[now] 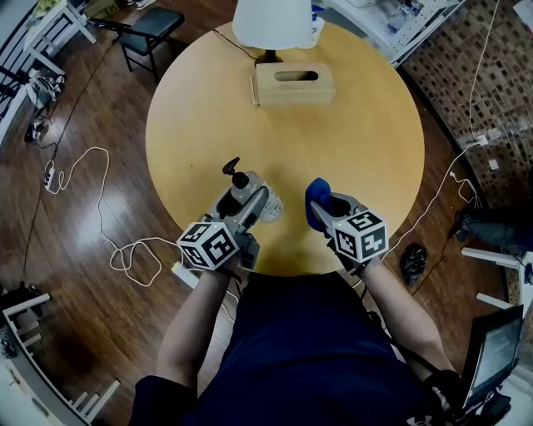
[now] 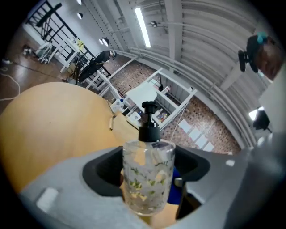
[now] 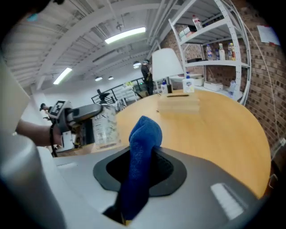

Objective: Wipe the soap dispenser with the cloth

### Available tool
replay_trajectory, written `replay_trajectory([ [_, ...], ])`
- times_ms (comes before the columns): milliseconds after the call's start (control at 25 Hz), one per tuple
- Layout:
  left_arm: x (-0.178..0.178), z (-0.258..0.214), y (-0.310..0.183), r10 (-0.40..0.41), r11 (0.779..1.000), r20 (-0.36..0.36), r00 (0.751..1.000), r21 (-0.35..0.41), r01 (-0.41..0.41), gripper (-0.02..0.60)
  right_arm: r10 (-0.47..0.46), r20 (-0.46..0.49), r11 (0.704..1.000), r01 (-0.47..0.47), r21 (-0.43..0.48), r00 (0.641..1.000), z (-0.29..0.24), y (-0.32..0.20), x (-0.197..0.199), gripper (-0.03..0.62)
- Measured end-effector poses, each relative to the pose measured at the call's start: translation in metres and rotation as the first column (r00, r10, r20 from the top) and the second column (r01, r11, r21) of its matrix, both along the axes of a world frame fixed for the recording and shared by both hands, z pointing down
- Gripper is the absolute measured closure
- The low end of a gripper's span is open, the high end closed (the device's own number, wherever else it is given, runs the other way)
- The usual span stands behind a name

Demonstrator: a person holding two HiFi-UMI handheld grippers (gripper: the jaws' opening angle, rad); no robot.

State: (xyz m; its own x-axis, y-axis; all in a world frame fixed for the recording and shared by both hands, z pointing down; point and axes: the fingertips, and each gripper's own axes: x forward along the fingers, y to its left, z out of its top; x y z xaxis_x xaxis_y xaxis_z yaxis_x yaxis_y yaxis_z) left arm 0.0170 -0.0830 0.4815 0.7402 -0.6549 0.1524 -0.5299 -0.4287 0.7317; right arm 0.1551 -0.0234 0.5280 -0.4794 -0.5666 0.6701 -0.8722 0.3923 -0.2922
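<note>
Items on and around the round wooden table [image 1: 200, 125], seen from beside it:

1. Soap dispenser [image 2: 147, 179]: clear bottle with a leaf pattern and a black pump. It is over the near edge of the table, in front of the person, with the pump end pointing away from them. I cannot tell whether its base touches the tabletop.

2. Left gripper [image 1: 254, 204]: grey, with a marker cube at the back. Its two jaws are clamped on the bottle's sides, one pad against each flank.

3. Cloth [image 3: 140, 152]: dark blue and bunched. It is pinched between the jaws of the other tool, and its rounded free end stands up past the tips.

4. Right gripper [image 1: 326, 208]: grey, also with a marker cube. It is closed on the cloth and sits just beside the bottle, with a gap between cloth and bottle.

5. Wooden tissue box [image 1: 293, 83]: lies flat at the far side of the table, slot upward, well apart from both tools.

6. Lamp [image 1: 271, 21]: has a white shade and stands just behind the box at the far rim.

7. Black chair [image 1: 154, 25]: on the dark wood floor beyond the table.

8. White cable [image 1: 100, 220]: looped on the floor to the person's left.

9. White shelving [image 3: 210, 49]: stands against a brick wall and holds bottles.
</note>
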Motion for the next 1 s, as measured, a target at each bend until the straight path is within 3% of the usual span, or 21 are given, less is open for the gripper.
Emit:
replay_trajectory([
  [120,0.005,0.029,-0.007,-0.006,1.000,0.128,0.992,-0.018,0.008,0.232,0.015,-0.077,0.993,-0.024,-0.118,0.997,0.046,-0.011,0.014,0.505],
  [240,0.013,0.046,-0.019,0.014,1.000,0.261,0.965,-0.001,-0.014,0.230,0.004,-0.136,0.986,-0.027,-0.163,0.991,0.073,-0.026,0.021,0.504],
  [320,0.019,0.051,-0.026,0.032,0.998,0.346,0.938,0.031,-0.045,0.230,-0.002,-0.164,0.980,-0.031,-0.194,0.986,0.085,-0.037,0.025,0.503],
  [480,0.029,0.067,-0.028,0.061,0.987,0.526,0.848,0.093,-0.129,0.230,0.012,-0.196,0.947,-0.074,-0.314,0.981,0.116,-0.040,0.029,0.503],
  [600,0.027,0.075,-0.013,0.048,0.982,0.574,0.817,0.121,-0.143,0.238,0.007,-0.215,0.927,-0.087,-0.364,0.977,0.131,-0.029,0.029,0.496],
  [720,0.024,0.074,-0.007,0.022,0.979,0.587,0.809,0.151,-0.137,0.256,0.008,-0.202,0.931,-0.081,-0.357,0.979,0.142,-0.024,0.028,0.471],
  [840,0.021,0.070,0.000,0.042,0.976,0.579,0.814,0.150,-0.157,0.256,0.067,-0.128,0.935,-0.107,-0.338,0.990,0.142,-0.021,0.021,0.380],
  [1000,-0.005,0.041,0.024,0.072,0.980,0.482,0.873,0.130,-0.153,0.266,0.179,-0.077,0.958,-0.191,-0.213,0.981,0.092,-0.015,0.025,0.383],
])
